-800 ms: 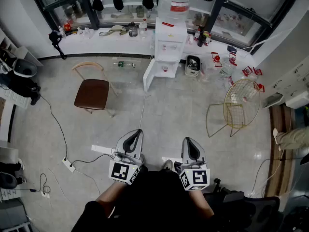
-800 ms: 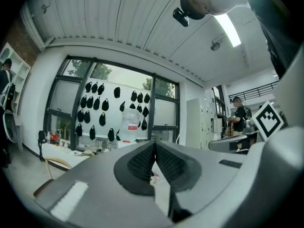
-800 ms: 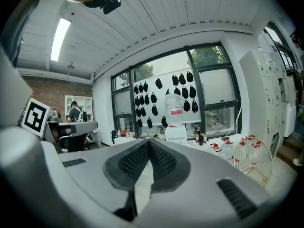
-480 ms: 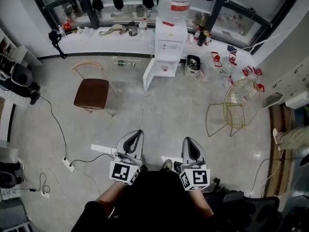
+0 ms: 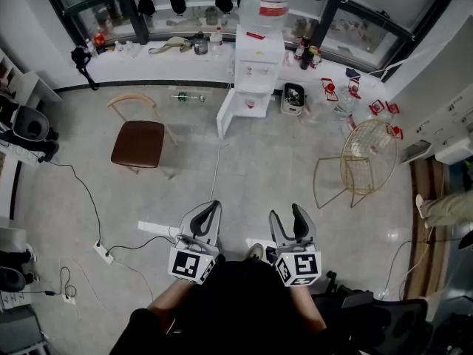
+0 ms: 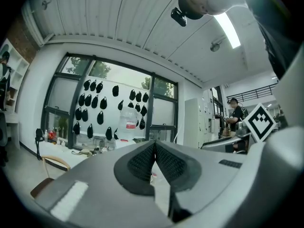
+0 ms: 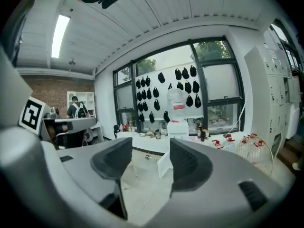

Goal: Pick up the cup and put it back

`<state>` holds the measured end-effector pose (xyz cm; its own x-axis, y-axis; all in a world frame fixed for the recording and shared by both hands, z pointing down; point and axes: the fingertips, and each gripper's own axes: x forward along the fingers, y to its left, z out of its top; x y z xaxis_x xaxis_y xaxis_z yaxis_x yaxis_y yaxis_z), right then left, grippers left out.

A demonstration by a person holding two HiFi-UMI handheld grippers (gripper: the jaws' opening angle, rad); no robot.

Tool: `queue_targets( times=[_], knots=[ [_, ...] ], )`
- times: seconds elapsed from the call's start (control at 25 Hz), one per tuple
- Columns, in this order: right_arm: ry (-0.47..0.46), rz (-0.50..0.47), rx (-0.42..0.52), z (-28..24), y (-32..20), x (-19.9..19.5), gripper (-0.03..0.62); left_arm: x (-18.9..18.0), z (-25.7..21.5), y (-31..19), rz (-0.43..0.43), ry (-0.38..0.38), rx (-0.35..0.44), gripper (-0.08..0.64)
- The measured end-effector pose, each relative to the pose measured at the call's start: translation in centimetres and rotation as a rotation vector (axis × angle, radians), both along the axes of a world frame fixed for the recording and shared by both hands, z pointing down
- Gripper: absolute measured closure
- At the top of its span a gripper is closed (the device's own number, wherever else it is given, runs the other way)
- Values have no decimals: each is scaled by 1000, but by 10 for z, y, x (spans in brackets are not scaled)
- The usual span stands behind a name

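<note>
I cannot make out a cup in any view. Both grippers are held low, close to the person's body, above bare floor. My left gripper (image 5: 209, 206) has its jaws closed together with nothing between them; in the left gripper view its dark pads (image 6: 167, 164) meet along a line. My right gripper (image 5: 287, 213) stands open, and in the right gripper view only floor shows in the gap between its pads (image 7: 189, 165). A white water dispenser (image 5: 260, 50) with its lower cabinet door swung open stands across the room by the window counter.
A brown-seated chair (image 5: 138, 143) stands at left and a gold wire chair (image 5: 367, 157) at right. Cables and a power strip (image 5: 103, 252) lie on the floor at left. Bottles and jars crowd the window counter (image 5: 170, 56). A person's leg (image 5: 443, 211) shows at the right edge.
The right gripper's jaws, together in the earlier frames, now stand apart. The left gripper has stayed in place and shut.
</note>
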<state>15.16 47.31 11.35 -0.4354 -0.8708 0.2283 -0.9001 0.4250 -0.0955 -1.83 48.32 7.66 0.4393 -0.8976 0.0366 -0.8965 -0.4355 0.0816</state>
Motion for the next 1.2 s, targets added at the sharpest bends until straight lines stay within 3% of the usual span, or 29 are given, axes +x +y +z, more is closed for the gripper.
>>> queue_targets(
  times=[0.28, 0.84, 1.2],
  knots=[
    [19, 19, -3, 3, -9, -9, 365, -14, 1, -3, 1, 8, -6, 553],
    [32, 74, -18, 16, -21, -77, 365, -80, 22, -15, 66, 11, -38, 553],
    [27, 66, -23, 25, -66, -90, 367, -86, 38, -63, 75, 10, -61, 553]
  ],
)
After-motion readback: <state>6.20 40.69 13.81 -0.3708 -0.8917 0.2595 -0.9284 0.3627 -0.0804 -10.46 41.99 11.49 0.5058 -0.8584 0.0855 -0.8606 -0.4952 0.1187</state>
